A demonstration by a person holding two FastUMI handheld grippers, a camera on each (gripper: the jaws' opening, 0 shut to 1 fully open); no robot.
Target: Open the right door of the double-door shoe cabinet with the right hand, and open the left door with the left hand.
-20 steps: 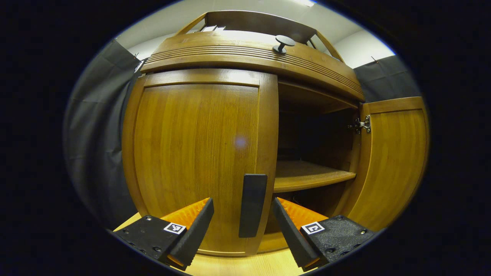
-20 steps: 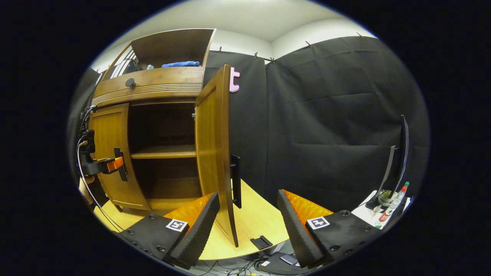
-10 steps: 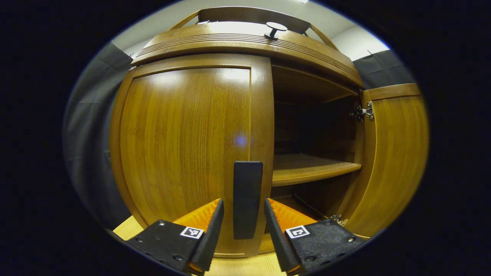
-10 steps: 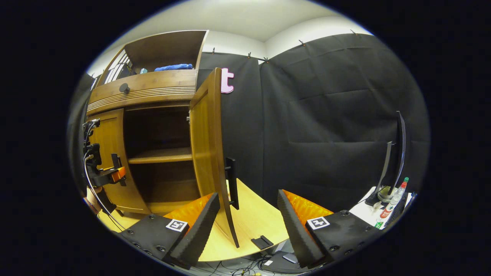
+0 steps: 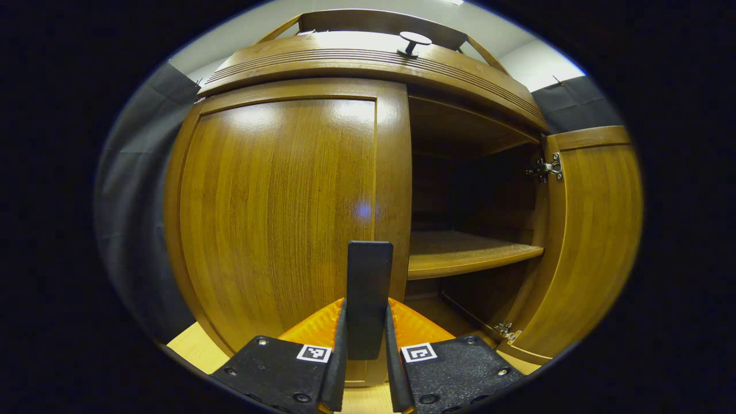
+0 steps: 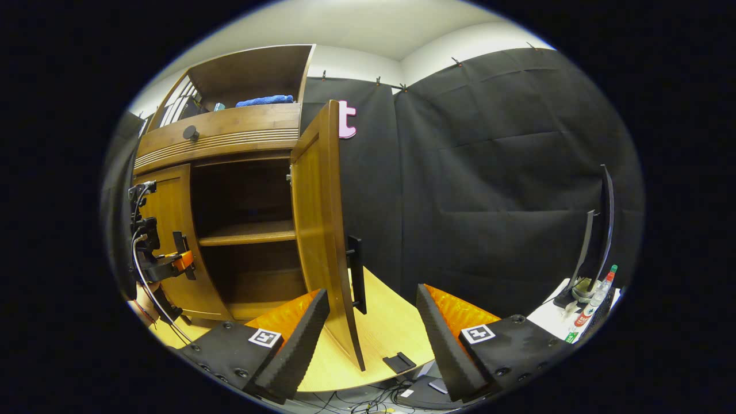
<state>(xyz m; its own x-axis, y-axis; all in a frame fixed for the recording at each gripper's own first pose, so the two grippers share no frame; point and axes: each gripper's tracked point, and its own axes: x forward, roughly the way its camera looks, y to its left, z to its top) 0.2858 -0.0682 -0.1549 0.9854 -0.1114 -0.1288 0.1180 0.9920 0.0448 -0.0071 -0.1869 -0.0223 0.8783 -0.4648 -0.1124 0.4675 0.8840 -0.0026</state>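
The wooden shoe cabinet's left door (image 5: 276,218) stands closed. A flat black handle (image 5: 368,293) runs upright near its right edge. My left gripper (image 5: 365,374) is shut on that handle, one finger against each side. The right door (image 5: 592,241) hangs swung open, showing a shelf (image 5: 466,256) inside. In the right gripper view the open right door (image 6: 319,230) stands edge-on with its black handle (image 6: 356,273) facing out. My right gripper (image 6: 372,339) is open, just in front of that door's edge, with nothing between its fingers. The left gripper (image 6: 172,264) sits at the left door, far left.
The cabinet stands on a light wooden table (image 6: 385,333). A drawer with a round black knob (image 5: 414,40) runs above the doors, and a blue cloth (image 6: 264,100) lies on top. At the right stand a monitor (image 6: 601,236) and a bottle (image 6: 589,307). Cables lie below the table edge.
My left gripper has moved up to the left door's handle and its fingers have closed from wide open onto it. The right gripper has stayed open, shifting only slightly.
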